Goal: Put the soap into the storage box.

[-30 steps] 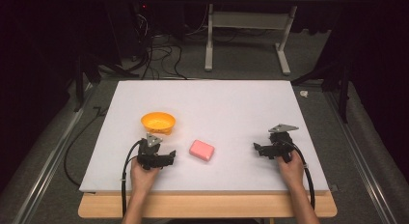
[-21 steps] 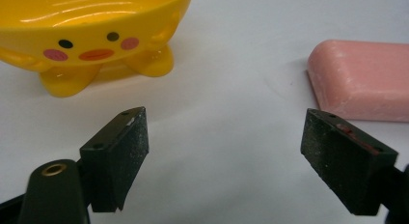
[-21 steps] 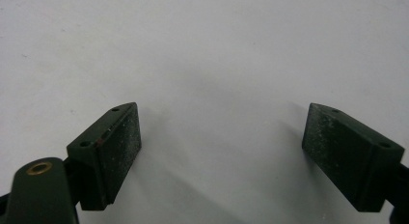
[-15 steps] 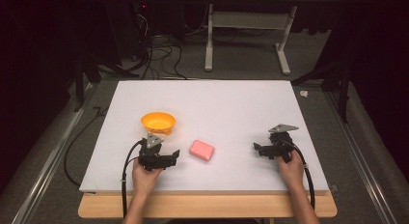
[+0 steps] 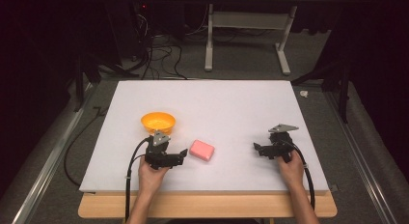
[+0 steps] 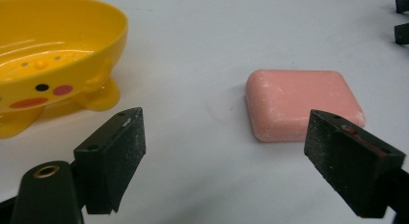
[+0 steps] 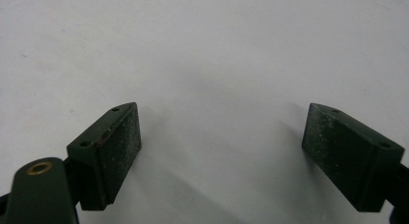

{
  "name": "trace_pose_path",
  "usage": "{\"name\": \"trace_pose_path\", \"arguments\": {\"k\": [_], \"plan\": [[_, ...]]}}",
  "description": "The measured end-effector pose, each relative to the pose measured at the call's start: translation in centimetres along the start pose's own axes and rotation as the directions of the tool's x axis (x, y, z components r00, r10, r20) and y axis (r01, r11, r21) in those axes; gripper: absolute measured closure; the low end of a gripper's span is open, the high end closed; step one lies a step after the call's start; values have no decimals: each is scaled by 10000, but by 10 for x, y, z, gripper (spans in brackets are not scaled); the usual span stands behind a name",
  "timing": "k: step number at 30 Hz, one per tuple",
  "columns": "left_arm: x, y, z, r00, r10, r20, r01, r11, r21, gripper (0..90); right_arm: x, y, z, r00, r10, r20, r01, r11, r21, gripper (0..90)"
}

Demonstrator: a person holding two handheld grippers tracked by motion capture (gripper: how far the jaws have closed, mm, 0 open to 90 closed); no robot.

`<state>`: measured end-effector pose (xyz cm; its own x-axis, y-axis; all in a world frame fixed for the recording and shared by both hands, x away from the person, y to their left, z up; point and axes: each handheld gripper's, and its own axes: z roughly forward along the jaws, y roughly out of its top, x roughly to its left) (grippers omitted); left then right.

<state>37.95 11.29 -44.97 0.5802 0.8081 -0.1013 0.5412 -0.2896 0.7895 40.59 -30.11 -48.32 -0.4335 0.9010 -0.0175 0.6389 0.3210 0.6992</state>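
Observation:
A pink bar of soap (image 5: pixel 202 149) lies flat on the white table (image 5: pixel 231 108), near its front. A yellow duck-faced soap dish (image 5: pixel 158 121) stands behind and left of it. My left gripper (image 5: pixel 182 155) rests on the table just left of the soap, open, its jaws pointing right toward it. In the left gripper view the soap (image 6: pixel 301 103) lies ahead toward the right jaw, apart from both pads, with the dish (image 6: pixel 53 55) at upper left. My right gripper (image 5: pixel 258 148) sits open at the front right, with bare table between its jaws (image 7: pixel 222 151).
The table's front edge runs just behind both hands. A wooden lip (image 5: pixel 207 207) sticks out under it. Cables (image 5: pixel 159 55) and a desk frame (image 5: pixel 246 31) stand on the floor beyond the far edge.
My left gripper has edged slightly right toward the soap. The right gripper, soap and dish have stayed put.

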Motion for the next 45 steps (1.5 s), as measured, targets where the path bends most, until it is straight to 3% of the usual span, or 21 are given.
{"name": "trace_pose_path", "arguments": {"k": [7, 35, 45], "plan": [[-8, 6, 1, 9998, -9, 174, 12, 9999, -139, 152, 0, 0, 0, 10000, 3, -1, -3, 10000, -1, 143], [-39, 19, 22, 9970, 553, 539, -562, 9983, 145, 121, 0, 0, 0, 10000, -7, -1, 7, 10000, 1, 143], [-48, 20, 36, 9969, 690, 379, -704, 9968, 390, 96, 0, 0, 0, 10000, 16, 2, -16, 10000, -6, 143]]}}
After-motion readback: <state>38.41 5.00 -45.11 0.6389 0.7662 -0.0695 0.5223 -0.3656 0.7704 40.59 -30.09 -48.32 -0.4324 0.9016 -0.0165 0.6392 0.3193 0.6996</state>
